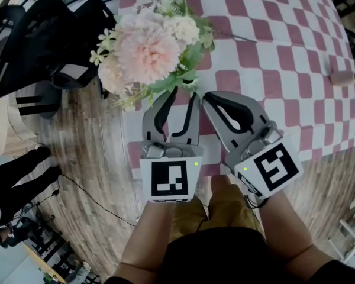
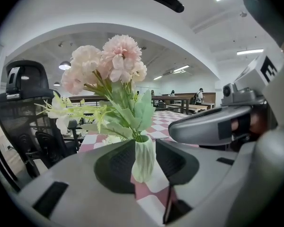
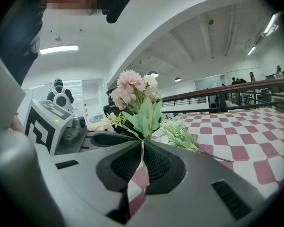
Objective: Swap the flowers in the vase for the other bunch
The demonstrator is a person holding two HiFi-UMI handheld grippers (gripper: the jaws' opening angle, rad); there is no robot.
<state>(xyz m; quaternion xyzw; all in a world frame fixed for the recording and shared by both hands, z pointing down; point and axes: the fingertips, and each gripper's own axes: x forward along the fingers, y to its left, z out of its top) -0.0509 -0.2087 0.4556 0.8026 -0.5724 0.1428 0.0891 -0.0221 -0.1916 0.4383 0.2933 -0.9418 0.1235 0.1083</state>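
Left gripper (image 1: 184,94): jaws set either side of the vase (image 2: 144,157), pads apparently against its walls. We read this as a hold, though contact is not certain from this angle.

Right gripper (image 1: 212,99): jaws drawn together to a thin slit, nothing in them, parked just beside the left one.

Vase stands near the table (image 1: 284,70) edge closest to us, and the pink bunch (image 1: 148,49) is fully seated in it. The other bunch (image 3: 180,135), a pale green-and-white spray, lies flat on the checked cloth just beyond the vase.

Progress: we judge the swap not yet begun. Nothing is pulled. Left to do: lift out the pink bunch, set it down, pick up the spray, insert it.
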